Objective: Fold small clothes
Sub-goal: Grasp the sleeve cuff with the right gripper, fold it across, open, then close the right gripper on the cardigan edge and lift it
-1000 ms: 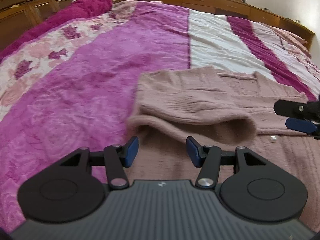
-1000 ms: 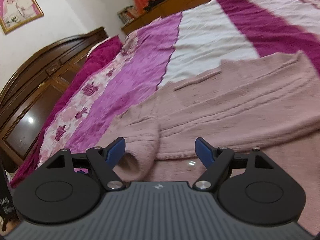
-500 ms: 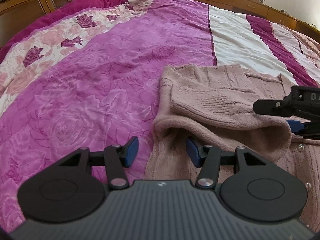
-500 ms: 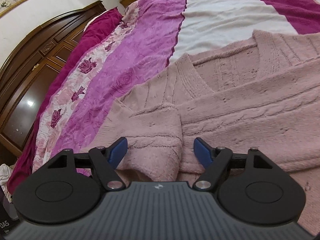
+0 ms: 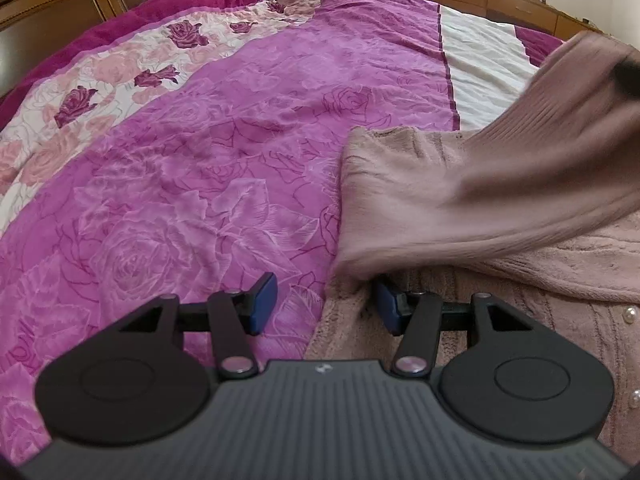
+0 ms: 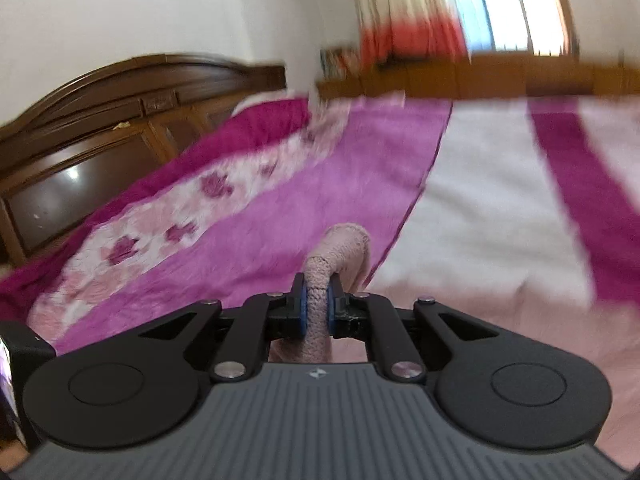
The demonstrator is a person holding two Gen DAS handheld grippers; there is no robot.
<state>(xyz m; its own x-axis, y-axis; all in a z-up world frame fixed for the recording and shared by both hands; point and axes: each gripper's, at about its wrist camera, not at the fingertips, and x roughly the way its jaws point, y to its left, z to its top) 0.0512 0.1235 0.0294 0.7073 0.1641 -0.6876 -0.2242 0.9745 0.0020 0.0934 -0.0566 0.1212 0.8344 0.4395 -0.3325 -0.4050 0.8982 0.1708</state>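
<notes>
right tool [image 6: 316,306] pinching sleeve [image 6: 340,252] (lifted)

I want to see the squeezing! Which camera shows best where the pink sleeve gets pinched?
The right wrist view: the right gripper is shut on the sleeve there, up close. The left wrist view shows the sleeve lifted and blurred, not the pinch.
</notes>
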